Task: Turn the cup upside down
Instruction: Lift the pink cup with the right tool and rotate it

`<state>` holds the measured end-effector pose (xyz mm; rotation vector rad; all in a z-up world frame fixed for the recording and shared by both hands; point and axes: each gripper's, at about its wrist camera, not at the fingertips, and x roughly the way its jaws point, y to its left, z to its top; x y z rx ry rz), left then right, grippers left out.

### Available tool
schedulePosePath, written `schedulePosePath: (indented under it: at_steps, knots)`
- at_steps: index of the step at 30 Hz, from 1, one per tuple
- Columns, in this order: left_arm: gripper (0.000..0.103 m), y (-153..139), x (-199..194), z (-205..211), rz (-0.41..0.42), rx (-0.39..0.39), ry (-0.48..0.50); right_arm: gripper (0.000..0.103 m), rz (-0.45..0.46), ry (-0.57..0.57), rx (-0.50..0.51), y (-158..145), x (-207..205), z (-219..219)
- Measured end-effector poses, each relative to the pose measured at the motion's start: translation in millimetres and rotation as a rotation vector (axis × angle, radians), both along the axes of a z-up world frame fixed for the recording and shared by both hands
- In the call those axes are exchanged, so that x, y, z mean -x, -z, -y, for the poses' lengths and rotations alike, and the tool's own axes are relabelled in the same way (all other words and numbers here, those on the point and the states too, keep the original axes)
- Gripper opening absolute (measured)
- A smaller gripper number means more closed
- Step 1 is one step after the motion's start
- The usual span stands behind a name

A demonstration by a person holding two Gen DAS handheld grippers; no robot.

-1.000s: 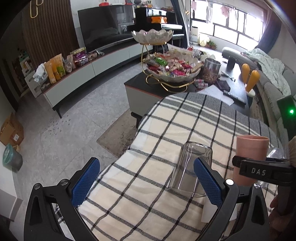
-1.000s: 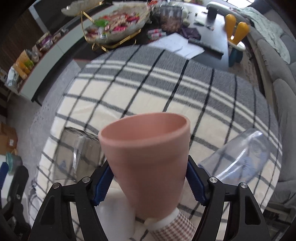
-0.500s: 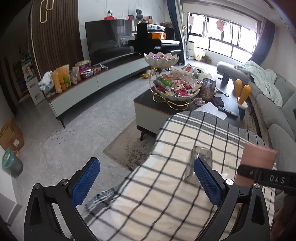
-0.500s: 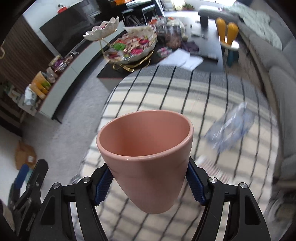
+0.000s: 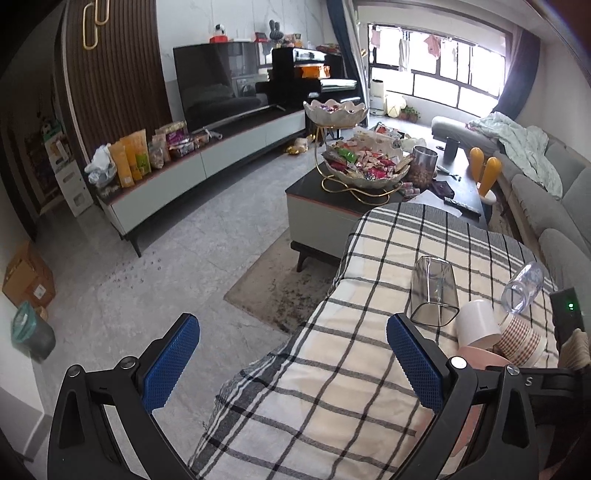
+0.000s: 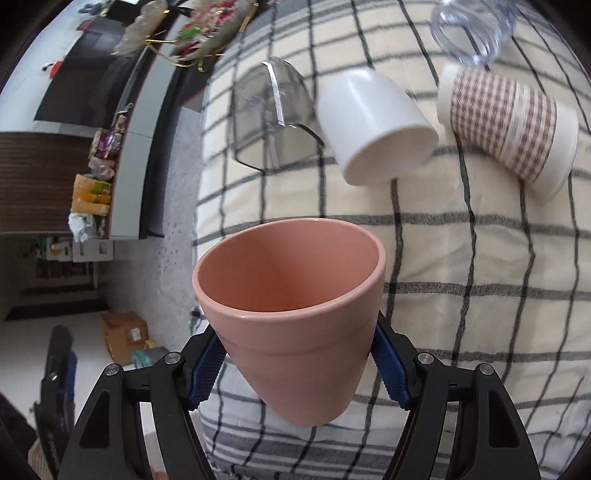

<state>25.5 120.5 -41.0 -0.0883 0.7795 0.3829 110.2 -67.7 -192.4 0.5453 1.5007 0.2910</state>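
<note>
Turning the pink cup [image 6: 291,317] over in mid-air, pinched at its lower wall between the blue pads [image 6: 205,373] of the right tongs [image 6: 297,373], clear of the checked cloth on the bench [image 6: 480,314]. Mouth facing forward and slightly up in the right wrist view, so by the look of it only partway through the turn.

To do it well:
- Keep rolling the wrist until the rim points straight down; hold the squeeze firm, since the tapered, glossy wall could slide out toward its narrow base.
- Pick a bare patch of cloth near the front edge, well short of the white cup [image 6: 373,125] and the checked paper cup [image 6: 506,129], both lying on their sides.
- Lower until the whole rim rests flat before letting go; soft, wrinkled cloth may tip it.
- Keep the left tongs [image 5: 291,363] out of the path; spread wide, holding nothing, hovering over the bench's near-left edge.

Hard to make out:
- Base of the pink cup hidden behind its own body; in the left wrist view only a pink sliver [image 5: 480,356] showing past the right-hand finger.
- Clear square tumbler [image 6: 269,118] and clear plastic cup [image 6: 472,26] blurred, the latter cut by the frame edge.
- Hands behind the tongs out of sight.
</note>
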Motion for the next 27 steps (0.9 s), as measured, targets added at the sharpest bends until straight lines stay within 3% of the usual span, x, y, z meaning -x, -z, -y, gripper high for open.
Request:
schedulePosePath:
  at_steps: [15, 18, 27]
  knots:
    - [0.103, 25, -12, 10, 0.009, -0.063, 0.039, 0.073, 0.034, -0.001, 0.034, 24, -14, 4]
    - [0.103, 23, -8, 11, 0.028, -0.054, 0.057, 0.083, 0.061, 0.000, 0.042, 19, -13, 6]
    - [0.103, 19, 8, 27, 0.083, -0.022, 0.158, 0.084, 0.192, 0.063, 0.087, -23, 20, 31]
